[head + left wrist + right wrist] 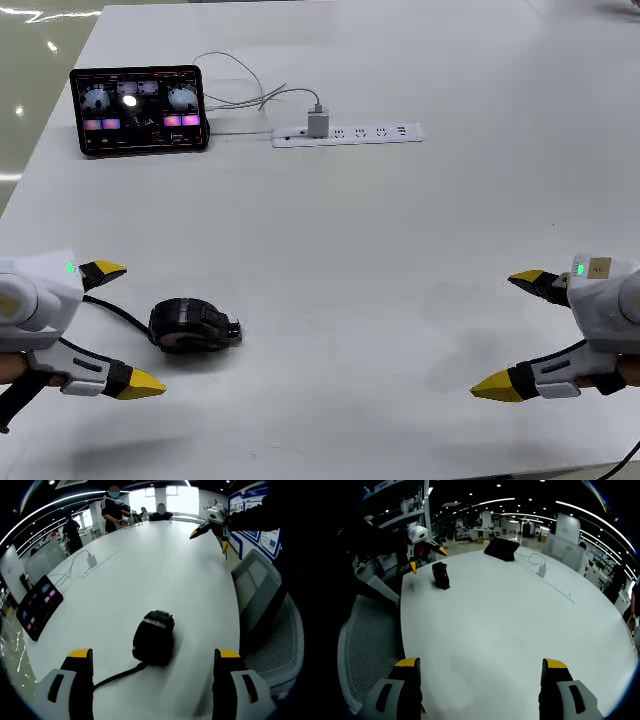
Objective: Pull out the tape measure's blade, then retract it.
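On the near left of the white table (380,230), the black tape measure (193,325) lies on its side, blade fully wound in, with its dark wrist cord (112,310) trailing back toward the left gripper (139,325). That gripper's jaws are spread wide with nothing in them, lined up on either side of the case and just short of it, which looks like a setup for pinning the body. Well apart on the right, the right gripper (494,334) hovers, jaws parted and holding nothing, probably kept free to catch the blade tip. Nothing has been pulled yet. A tablet (139,109) and a power strip (350,133) sit far back.
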Demonstrator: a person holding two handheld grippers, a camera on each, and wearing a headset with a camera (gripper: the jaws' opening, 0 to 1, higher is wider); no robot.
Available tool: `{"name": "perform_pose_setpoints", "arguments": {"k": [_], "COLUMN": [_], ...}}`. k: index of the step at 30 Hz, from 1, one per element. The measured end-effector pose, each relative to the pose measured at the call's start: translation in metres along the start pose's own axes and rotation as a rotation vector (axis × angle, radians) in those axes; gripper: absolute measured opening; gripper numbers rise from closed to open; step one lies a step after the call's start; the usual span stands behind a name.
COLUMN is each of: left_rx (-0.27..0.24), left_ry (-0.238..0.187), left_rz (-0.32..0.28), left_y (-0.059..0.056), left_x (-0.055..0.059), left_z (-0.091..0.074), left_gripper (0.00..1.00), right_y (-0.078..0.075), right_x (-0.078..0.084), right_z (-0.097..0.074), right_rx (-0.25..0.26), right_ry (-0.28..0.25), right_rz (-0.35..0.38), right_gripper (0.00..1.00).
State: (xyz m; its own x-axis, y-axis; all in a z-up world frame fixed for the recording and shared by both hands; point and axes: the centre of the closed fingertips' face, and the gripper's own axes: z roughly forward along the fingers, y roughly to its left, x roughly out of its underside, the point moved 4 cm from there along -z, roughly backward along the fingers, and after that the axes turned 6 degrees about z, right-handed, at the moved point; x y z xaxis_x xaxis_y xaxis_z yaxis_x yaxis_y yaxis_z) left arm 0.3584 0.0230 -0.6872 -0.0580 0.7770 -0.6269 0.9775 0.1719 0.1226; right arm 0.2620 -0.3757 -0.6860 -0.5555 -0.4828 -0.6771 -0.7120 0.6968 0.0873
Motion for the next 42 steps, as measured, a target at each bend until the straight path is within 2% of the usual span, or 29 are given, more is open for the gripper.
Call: {"name": "perform_pose_setpoints", "arguments": {"k": [9, 11, 13, 14, 16, 23, 27, 30, 33, 42], "left_rx": [0.063, 0.077, 0.079, 0.085, 0.093, 0.106, 0.11, 0.12, 0.13, 0.146], "left_ry": [0.046, 0.066, 0.119, 0.139, 0.126, 0.122, 0.117, 0.113, 0.122, 0.139], "left_rz": [0.071, 0.103, 0.172, 0.182, 0.166, 0.184, 0.192, 0.176, 0.177, 0.169], "left_y": [0.003, 0.003, 0.006, 0.007, 0.008, 0.012, 0.012, 0.011, 0.009, 0.005], "left_x": [-0.007, -0.007, -0.004, -0.003, -0.008, -0.017, -0.02, -0.021, -0.021, -0.02], "left_z": [0.015, 0.018, 0.021, 0.022, 0.025, 0.029, 0.031, 0.034, 0.037, 0.044], "left_gripper": [0.96, 0.96, 0.96, 0.96, 0.96, 0.96, 0.96, 0.96, 0.96, 0.83], "right_y": [-0.003, -0.002, 0.0, 0.001, 0.004, 0.005, 0.006, 0.009, 0.013, 0.028], "right_x": [-0.014, -0.019, -0.024, -0.027, -0.036, -0.054, -0.06, -0.067, -0.074, -0.088], "right_z": [0.013, 0.016, 0.019, 0.02, 0.023, 0.039, 0.048, 0.058, 0.067, 0.094], "right_rx": [-0.035, -0.045, -0.055, -0.061, -0.072, -0.098, -0.115, -0.135, -0.151, -0.206], "right_ry": [-0.001, -0.003, -0.003, -0.006, -0.027, -0.04, -0.039, -0.045, -0.053, -0.057], "right_rz": [-0.033, -0.046, -0.046, -0.046, -0.059, -0.105, -0.125, -0.144, -0.156, -0.177], "right_gripper": [0.99, 0.99, 0.99, 0.99, 0.99, 0.99, 0.99, 0.99, 0.99, 0.99]}}
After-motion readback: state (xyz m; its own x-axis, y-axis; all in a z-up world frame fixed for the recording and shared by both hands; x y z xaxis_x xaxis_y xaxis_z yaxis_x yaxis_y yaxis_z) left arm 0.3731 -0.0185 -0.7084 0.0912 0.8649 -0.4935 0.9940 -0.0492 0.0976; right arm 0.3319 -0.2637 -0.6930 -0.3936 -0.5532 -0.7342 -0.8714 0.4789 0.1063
